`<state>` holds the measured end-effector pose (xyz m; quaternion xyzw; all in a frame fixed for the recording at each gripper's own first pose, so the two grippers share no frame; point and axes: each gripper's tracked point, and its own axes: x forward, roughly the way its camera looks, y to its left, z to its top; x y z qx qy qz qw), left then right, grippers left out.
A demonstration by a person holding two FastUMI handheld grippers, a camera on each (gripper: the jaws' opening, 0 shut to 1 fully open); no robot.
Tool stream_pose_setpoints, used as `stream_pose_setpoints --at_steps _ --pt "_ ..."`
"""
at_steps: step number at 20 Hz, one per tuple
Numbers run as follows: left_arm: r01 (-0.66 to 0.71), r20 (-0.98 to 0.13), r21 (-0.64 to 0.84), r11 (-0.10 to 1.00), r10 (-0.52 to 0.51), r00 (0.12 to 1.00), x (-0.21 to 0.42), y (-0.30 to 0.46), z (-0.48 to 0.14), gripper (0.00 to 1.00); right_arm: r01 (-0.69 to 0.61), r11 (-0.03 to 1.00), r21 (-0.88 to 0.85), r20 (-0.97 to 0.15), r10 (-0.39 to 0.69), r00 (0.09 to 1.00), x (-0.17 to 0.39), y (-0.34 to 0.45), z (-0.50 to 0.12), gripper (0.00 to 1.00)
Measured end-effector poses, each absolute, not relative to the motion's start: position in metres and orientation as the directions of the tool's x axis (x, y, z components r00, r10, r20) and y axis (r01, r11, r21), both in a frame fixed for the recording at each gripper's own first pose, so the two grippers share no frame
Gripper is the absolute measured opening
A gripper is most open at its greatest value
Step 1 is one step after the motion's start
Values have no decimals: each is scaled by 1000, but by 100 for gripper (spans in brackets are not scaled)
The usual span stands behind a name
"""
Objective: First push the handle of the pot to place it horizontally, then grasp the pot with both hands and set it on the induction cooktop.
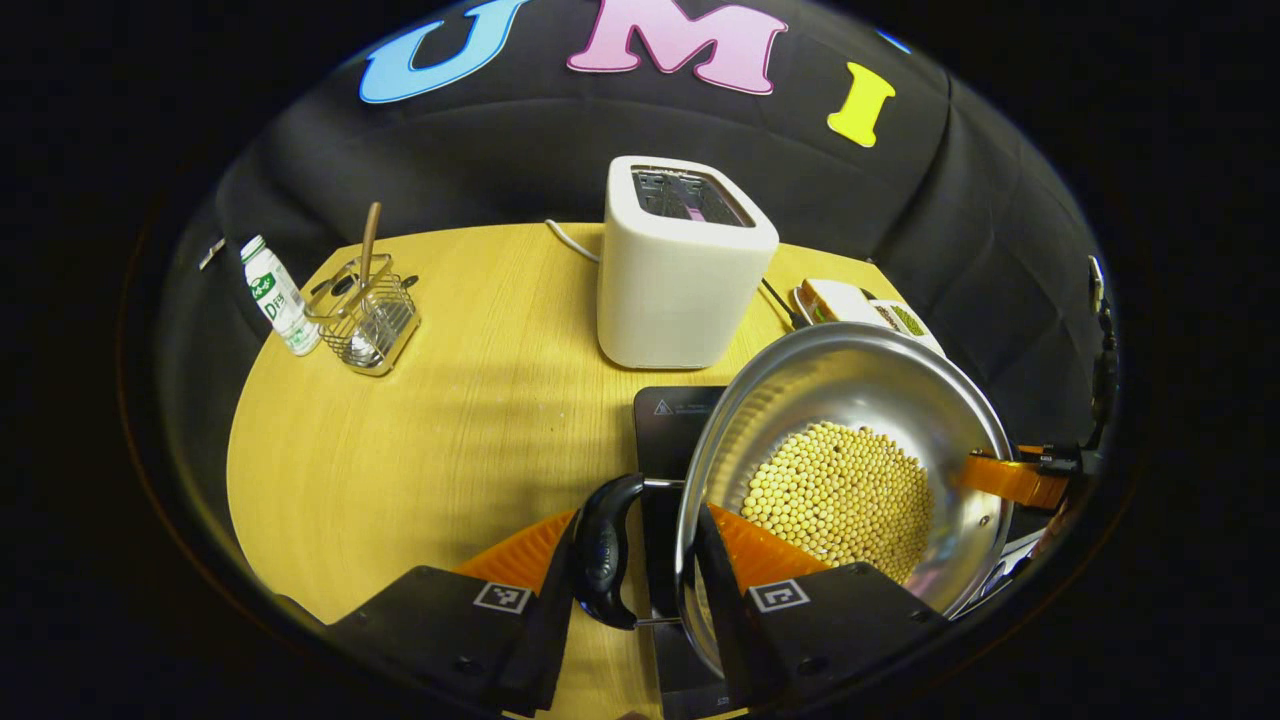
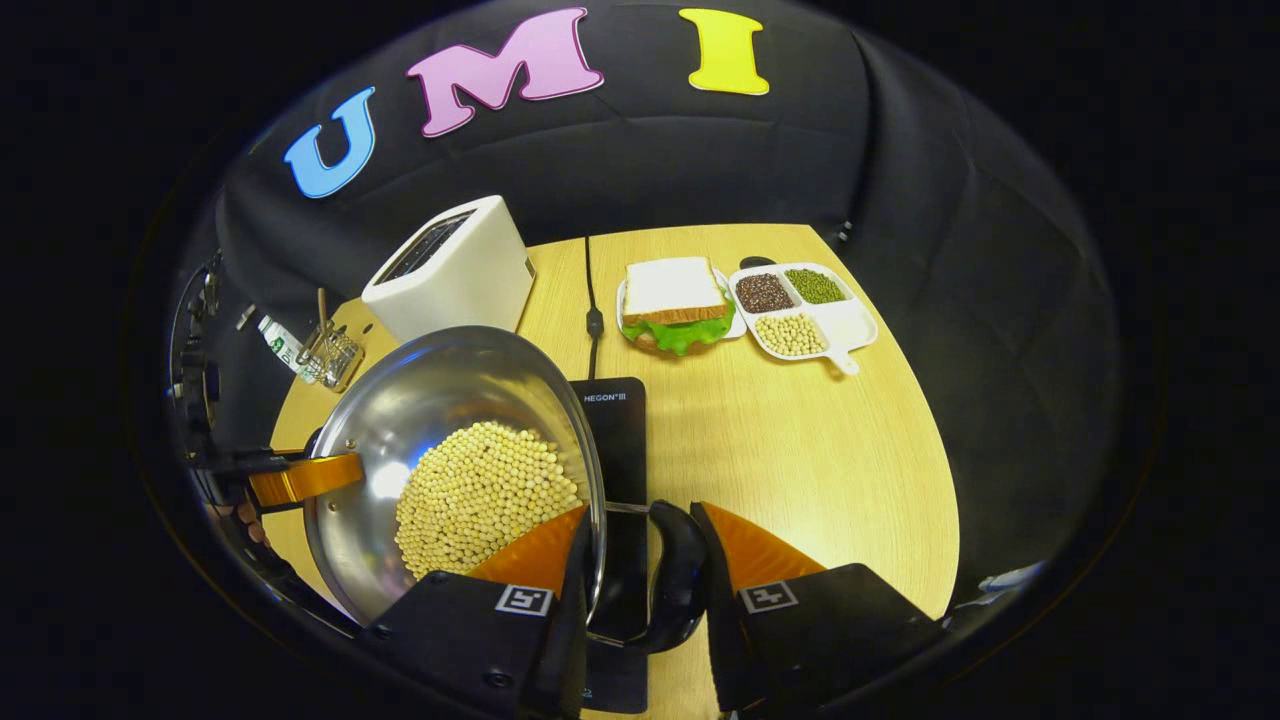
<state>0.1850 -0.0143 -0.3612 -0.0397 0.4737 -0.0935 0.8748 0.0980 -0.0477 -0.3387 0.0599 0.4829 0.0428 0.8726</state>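
Observation:
A steel pot [image 1: 850, 390] holding yellow soybeans [image 1: 845, 495] sits over the black induction cooktop [image 1: 672, 415], which lies on the wooden table. My left gripper [image 1: 640, 515] is shut on the pot's black side handle [image 1: 603, 550], with one finger inside the rim. In the right gripper view the same pot [image 2: 440, 400] lies low at the left, over the cooktop [image 2: 615, 430]. My right gripper [image 2: 643, 510] is shut on the opposite black handle [image 2: 678, 575], one finger inside the pot. Each view shows the other gripper across the pot. I cannot tell whether the pot rests on the cooktop.
A white toaster [image 1: 680, 265] stands behind the cooktop. At the far left are a small bottle [image 1: 278, 295] and a wire basket [image 1: 365, 315] with a wooden utensil. A sandwich on a plate [image 2: 675, 305] and a compartment tray of beans [image 2: 805, 310] lie at the back right.

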Motion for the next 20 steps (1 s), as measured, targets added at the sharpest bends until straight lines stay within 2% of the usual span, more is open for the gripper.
stream_pose_setpoints --at_steps 3,12,13,14,20 --pt "150 -804 -133 980 -195 561 186 -17 -357 64 -14 987 158 -835 141 532 98 -48 -344 53" --pt "161 -807 -84 983 -162 569 185 -17 -359 65 17 976 215 -834 175 523 94 -51 -354 53" --pt "156 -809 -86 984 -160 566 185 -17 -359 65 14 976 216 -833 177 524 95 -50 -354 48" --pt "151 -808 -88 985 -160 566 185 -17 -360 66 13 976 218 -833 179 524 95 -50 -354 53" --pt "132 -818 -106 986 -162 551 183 -16 -359 67 15 976 219 -834 180 521 94 -51 -354 57"
